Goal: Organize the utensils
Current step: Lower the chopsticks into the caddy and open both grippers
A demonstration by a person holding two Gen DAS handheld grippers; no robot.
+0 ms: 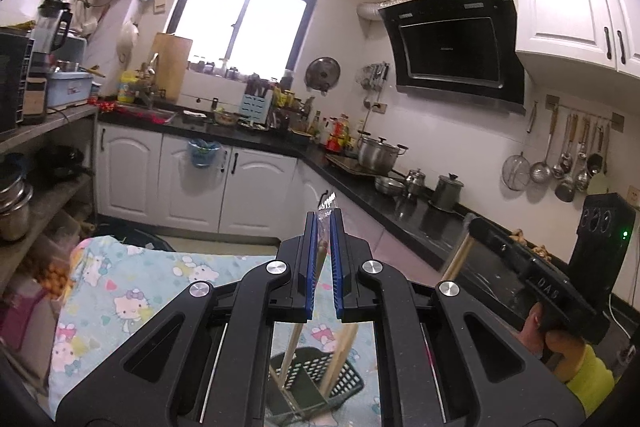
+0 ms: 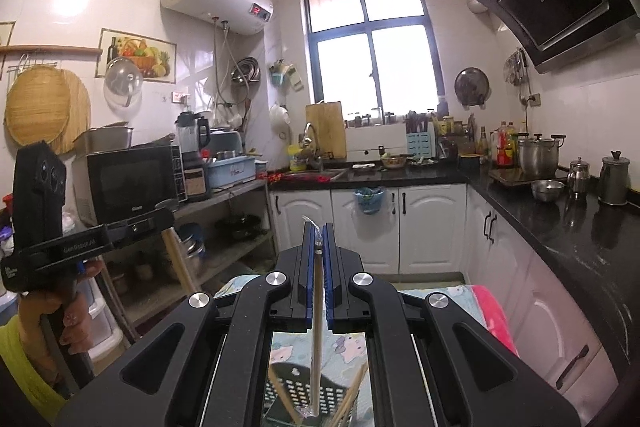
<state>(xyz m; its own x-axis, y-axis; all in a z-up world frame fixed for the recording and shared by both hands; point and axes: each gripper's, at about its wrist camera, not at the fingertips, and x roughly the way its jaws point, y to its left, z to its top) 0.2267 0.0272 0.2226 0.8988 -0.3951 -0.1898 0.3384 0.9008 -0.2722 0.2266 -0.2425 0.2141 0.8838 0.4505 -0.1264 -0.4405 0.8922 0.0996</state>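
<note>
My left gripper (image 1: 325,223) is shut on plastic-wrapped wooden chopsticks (image 1: 322,247), held high; the chopsticks hang down toward a black perforated utensil basket (image 1: 320,383) on the cartoon-print tablecloth (image 1: 132,287). My right gripper (image 2: 319,235) is shut on another plastic-wrapped chopstick pair (image 2: 317,327), whose lower end reaches into the same basket (image 2: 308,391). More wooden chopsticks (image 2: 354,395) lean in the basket. Each gripper shows in the other's view: the right one (image 1: 532,267) at the right, the left one (image 2: 92,235) at the left, held in hands.
A black L-shaped counter (image 1: 400,203) with pots and kettles runs at the right, white cabinets (image 2: 404,223) below. A shelf with a microwave (image 2: 132,179) stands at the left. A range hood (image 1: 452,43) hangs above the counter.
</note>
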